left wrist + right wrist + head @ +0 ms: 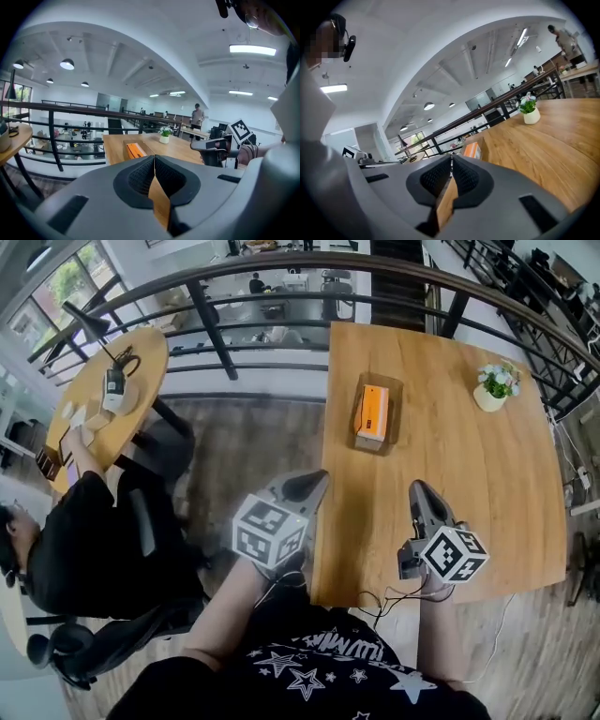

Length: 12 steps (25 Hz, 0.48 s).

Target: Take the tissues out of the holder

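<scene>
Well short of the holder (397, 401) at upper centre of the tabletop (469, 493), left tool (312, 484) and right tool (419, 490) are pressed together, empty; its light, soft tissues (374, 411) likely need a gentle top pinch.

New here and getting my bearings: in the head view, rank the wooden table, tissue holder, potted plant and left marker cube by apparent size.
1. wooden table, by far largest.
2. left marker cube and tissue holder: about alike; the cube sits nearer the camera, so unranked.
3. potted plant, smallest.
</scene>
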Available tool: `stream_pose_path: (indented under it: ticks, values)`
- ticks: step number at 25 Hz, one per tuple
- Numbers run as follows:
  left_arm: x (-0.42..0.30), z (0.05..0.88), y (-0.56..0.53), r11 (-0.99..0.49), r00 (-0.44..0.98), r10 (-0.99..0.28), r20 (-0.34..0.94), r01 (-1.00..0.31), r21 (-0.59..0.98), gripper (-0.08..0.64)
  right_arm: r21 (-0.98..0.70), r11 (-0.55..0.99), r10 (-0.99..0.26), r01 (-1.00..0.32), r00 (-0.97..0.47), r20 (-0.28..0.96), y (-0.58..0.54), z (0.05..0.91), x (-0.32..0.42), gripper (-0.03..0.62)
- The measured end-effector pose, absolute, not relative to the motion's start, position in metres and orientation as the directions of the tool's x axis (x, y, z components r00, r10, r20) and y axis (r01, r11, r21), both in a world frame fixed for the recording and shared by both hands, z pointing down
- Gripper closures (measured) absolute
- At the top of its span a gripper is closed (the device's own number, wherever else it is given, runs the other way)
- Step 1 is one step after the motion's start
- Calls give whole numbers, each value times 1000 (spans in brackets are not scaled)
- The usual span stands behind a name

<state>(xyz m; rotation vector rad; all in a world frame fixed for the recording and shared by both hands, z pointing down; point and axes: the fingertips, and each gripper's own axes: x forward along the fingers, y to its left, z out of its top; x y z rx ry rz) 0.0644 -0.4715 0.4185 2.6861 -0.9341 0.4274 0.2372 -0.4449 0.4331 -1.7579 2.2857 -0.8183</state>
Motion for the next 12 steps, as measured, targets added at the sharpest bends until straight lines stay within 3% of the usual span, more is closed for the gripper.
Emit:
stream_pose_path:
  ticks: [3, 12]
  values:
    - [65, 427, -507, -785, 759, -538, 366, -610, 109, 545, -501, 114, -940, -858, -257, 226, -477, 441, 238, 572]
    - [59, 442, -600, -812, 809, -467, 356, -552, 190, 545, -465, 63, -910, -883, -242, 335, -575, 459, 209, 571]
